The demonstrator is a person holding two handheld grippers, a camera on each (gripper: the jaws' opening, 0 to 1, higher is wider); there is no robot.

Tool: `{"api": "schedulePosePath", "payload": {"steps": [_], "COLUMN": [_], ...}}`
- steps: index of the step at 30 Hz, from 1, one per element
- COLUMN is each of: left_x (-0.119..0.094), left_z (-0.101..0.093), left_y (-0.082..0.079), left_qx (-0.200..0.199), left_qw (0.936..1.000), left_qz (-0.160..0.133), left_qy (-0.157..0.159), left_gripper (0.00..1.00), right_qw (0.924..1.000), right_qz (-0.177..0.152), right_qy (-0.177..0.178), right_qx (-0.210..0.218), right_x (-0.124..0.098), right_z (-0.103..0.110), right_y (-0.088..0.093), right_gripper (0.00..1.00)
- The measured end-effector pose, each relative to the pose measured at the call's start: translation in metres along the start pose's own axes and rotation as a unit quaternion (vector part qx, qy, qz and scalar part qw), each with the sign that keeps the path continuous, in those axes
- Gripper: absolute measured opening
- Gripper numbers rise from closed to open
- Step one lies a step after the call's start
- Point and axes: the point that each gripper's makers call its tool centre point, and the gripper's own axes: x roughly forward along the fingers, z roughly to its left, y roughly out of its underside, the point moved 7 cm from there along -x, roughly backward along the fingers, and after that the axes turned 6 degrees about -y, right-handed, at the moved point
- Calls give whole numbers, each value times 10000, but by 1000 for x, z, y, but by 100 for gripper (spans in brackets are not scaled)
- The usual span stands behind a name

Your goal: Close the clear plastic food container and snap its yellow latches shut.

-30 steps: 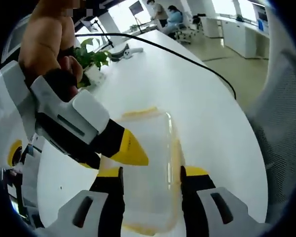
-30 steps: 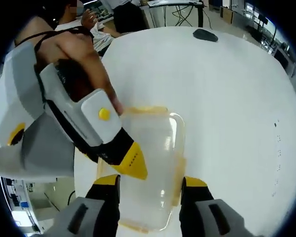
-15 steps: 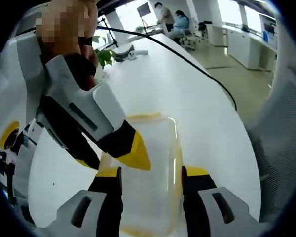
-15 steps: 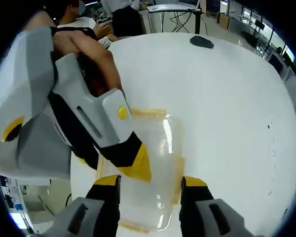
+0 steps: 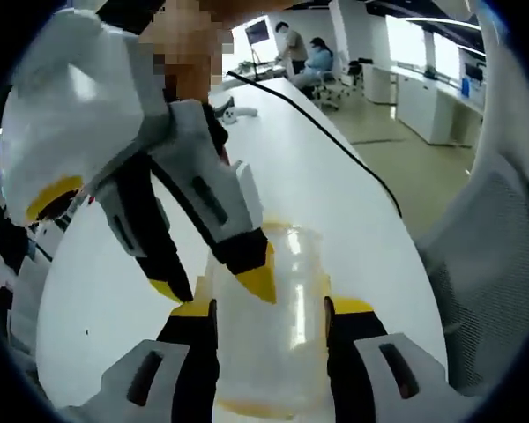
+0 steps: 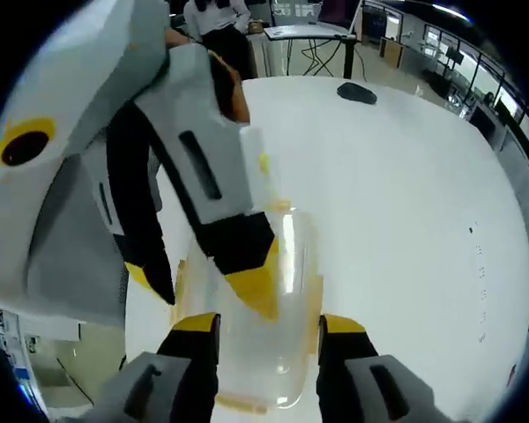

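The clear plastic container point(image 5: 293, 264) lies on the white table point(image 5: 335, 176), its lid on top and a yellow latch point(image 5: 247, 407) at the near end. My left gripper point(image 5: 271, 308) is open, with its jaws over the container's two long sides. My right gripper point(image 5: 216, 286) reaches in from the upper left, open, one yellow fingertip point(image 5: 259, 280) resting on the lid. In the right gripper view the same container point(image 6: 293, 256) sits between the open jaws of the right gripper point(image 6: 267, 322). There the left gripper point(image 6: 203, 291) looms from the left, a fingertip point(image 6: 257, 298) on the lid.
A black cable point(image 5: 335, 141) runs across the table. A mesh chair point(image 5: 485, 264) stands off its right edge, and people sit at desks point(image 5: 304, 53) far back. A black mouse point(image 6: 357, 91) lies at the table's far side, near a standing person point(image 6: 216, 18).
The two grippers have drawn closer together over the container, so each looms larger and steeper in the other's view. The container stays between the jaws.
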Motion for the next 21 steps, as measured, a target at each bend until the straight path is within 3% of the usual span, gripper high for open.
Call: {"api": "schedulePosePath", "payload": {"steps": [4, 8, 16, 19, 21], "left_x": [-9, -15, -26, -26, -24], "left_z": [13, 21, 24, 25, 23], "left_y": [6, 9, 3, 7, 11], "left_qx": [-388, -334, -541, -539, -496], "left_qw": [9992, 9994, 9973, 9965, 9957], "left_qz": [29, 20, -61, 172, 323], "left_qy": [-81, -37, 497, 618, 714], "left_gripper": [54, 55, 65, 74, 79], "right_qw": [9997, 9989, 9973, 9970, 9963], "right_qz": [-117, -232, -479, -568, -634], "right_qy": [200, 404, 552, 534, 541], "right_qx": [-33, -42, -44, 31, 221], "right_x": [-7, -13, -20, -20, -17], "right_z": [3, 5, 21, 26, 31], "right_y": [-1, -1, 2, 5, 8], "right_gripper": [47, 50, 63, 70, 82]}}
